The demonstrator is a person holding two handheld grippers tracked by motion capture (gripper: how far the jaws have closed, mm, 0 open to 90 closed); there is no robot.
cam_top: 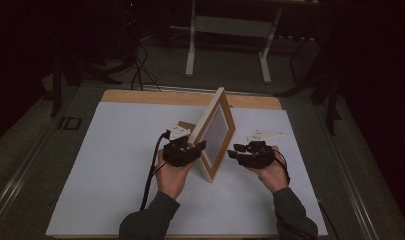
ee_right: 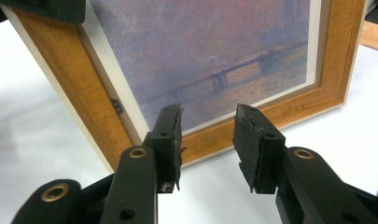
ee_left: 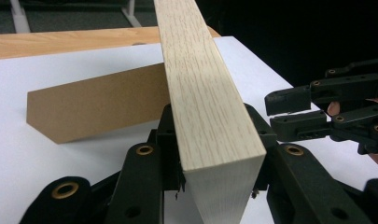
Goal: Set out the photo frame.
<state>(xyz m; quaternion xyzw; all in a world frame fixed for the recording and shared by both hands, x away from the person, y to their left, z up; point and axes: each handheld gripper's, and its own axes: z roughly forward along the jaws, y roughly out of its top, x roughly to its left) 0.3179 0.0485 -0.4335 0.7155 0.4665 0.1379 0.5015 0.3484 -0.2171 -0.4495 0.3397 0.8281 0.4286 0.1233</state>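
At the middle of the white surface [cam_top: 120,165], a wooden picture frame [cam_top: 216,131] standing tilted on one corner, brown stand flap [ee_left: 98,107] out behind. Left hand-held gripper [cam_top: 186,150] clamped on the frame's pale edge, a pad against each side. Right hand-held gripper [cam_top: 245,152] just beside the front, about half open, nothing between its pads, pointed at the misty bridge print [ee_right: 210,51].

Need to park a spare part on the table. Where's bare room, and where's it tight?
Free: the white sheet left of the left tool, out to its left edge, and the near strip between the two sleeves. Also far right behind the right tool. Tight: the middle, where the picture frame stands tilted on its brown prop, both tools close against it.
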